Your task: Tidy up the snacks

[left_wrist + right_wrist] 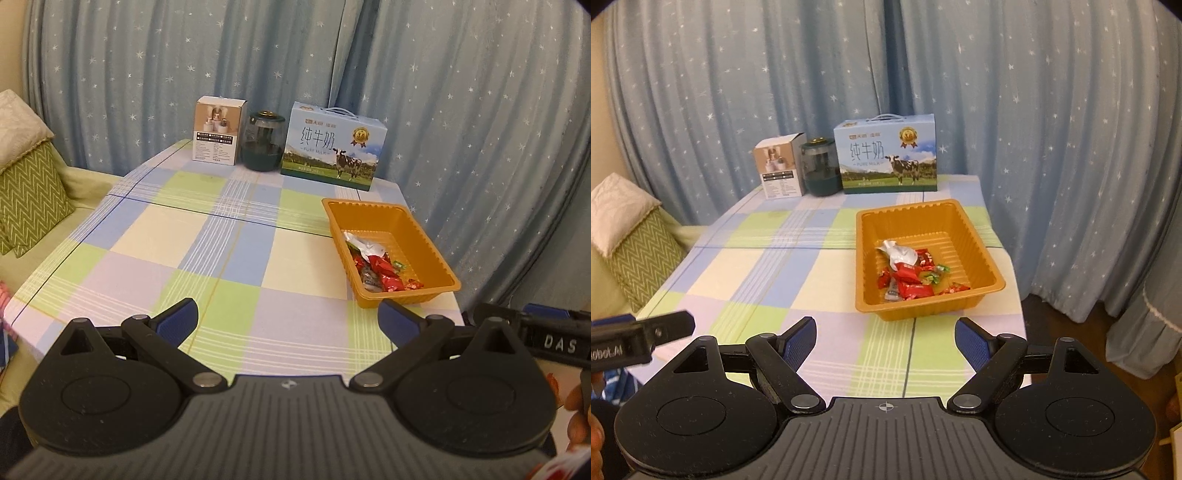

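Orange tray (975, 236) ahead of the right gripper (885, 341) holds wrapped snacks (910, 275); both it and the left gripper (288, 319) gape, released.

The table (775, 266) is covered with a checked cloth in blue, green and cream. At its far edge stand a white box (780, 168), a dark green jar (820, 166) and a milk carton (888, 155) in a row. Near the right edge lies an orange tray (975, 243) with wrapped snacks (912, 273) inside.
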